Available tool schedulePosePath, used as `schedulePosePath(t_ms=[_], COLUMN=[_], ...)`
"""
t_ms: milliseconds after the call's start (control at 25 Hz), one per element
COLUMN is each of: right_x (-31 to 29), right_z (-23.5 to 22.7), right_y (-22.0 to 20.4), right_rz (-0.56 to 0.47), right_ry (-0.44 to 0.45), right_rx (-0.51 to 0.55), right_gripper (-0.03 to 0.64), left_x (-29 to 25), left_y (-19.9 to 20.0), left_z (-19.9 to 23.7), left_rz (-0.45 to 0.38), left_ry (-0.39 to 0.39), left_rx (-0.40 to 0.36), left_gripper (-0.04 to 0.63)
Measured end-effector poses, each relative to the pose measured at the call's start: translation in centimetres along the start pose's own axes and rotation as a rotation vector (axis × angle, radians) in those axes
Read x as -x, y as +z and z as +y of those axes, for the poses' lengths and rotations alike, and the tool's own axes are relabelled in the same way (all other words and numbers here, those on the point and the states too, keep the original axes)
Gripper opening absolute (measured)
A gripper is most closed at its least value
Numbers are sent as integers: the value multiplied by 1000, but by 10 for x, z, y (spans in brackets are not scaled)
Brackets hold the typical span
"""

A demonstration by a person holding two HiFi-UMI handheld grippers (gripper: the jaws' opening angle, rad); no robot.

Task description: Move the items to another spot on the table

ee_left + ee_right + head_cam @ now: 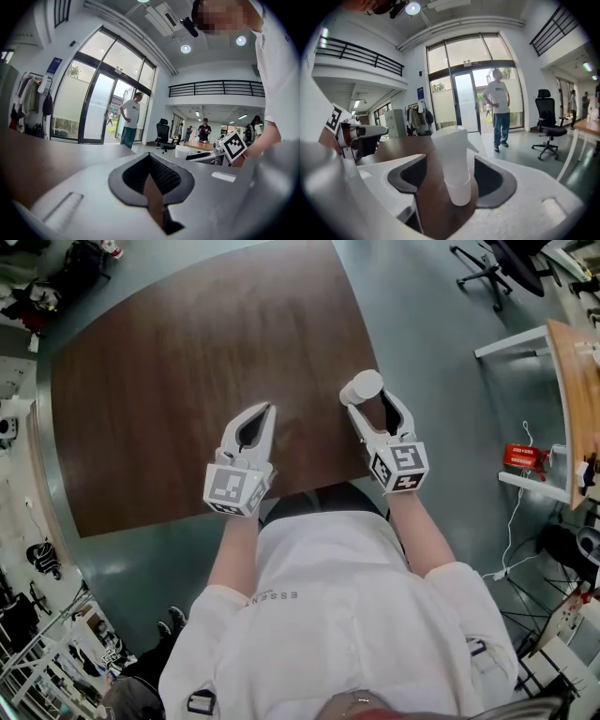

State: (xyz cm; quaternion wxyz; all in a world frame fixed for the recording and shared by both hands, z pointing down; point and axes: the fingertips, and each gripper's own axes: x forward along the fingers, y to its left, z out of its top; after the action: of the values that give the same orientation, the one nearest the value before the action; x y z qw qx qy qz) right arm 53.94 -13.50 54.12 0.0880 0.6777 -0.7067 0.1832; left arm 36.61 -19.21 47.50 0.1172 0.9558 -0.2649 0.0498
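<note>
A white spray bottle point(361, 387) stands upright on the brown table point(169, 381), close to its right edge. My right gripper point(366, 404) is open around the bottle point(453, 159), whose sides are flanked by the dark pads point(412, 176) with a thin gap on each side. My left gripper point(265, 412) hovers over the table's front part, shut, with nothing in it. In the left gripper view its tips point(150, 156) meet and only the tabletop shows below them. The right gripper point(206, 155) and bottle point(182, 151) also appear there, far right.
The table's right edge point(370, 352) lies just beyond the bottle, with grey floor past it. A wooden desk point(574, 399) and a red item point(525, 457) sit far right. A black office chair point(548, 123) and a standing person point(498, 108) are near the glass doors.
</note>
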Motion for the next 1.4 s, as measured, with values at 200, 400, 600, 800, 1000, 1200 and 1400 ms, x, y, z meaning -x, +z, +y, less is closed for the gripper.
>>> schedulePosePath(t_ms=[200,400,600,800,1000,1200,1400], right_x=[26,49,74,99,139,182,206], right_z=[16,37,72,100,126,147,177], right_y=[15,19,31,9,-11,-30,-46], right_rz=[-49,-77,-140,-106,-83,-90,-90], right_ry=[-102,-135,-82,-21,48,113,151], right_rx=[-4,-15,47,57,83,91,66], right_gripper=[42,-6,-6,-6,-7,-8,-8], left_x=[35,73,100,129,164,209,266], left_y=[15,17,21,11,5,-21,-39], left_z=[1,-2,0,-14,-47,-86,-105], left_rz=[-24,-44,-82,-96,-114,-91,-60], left_ry=[-49,-75,-42,-8,17,66,106], left_rx=[-21,-41,-34,-29,-22,-7,-12], left_gripper=[11,11,11,11,11,11,11])
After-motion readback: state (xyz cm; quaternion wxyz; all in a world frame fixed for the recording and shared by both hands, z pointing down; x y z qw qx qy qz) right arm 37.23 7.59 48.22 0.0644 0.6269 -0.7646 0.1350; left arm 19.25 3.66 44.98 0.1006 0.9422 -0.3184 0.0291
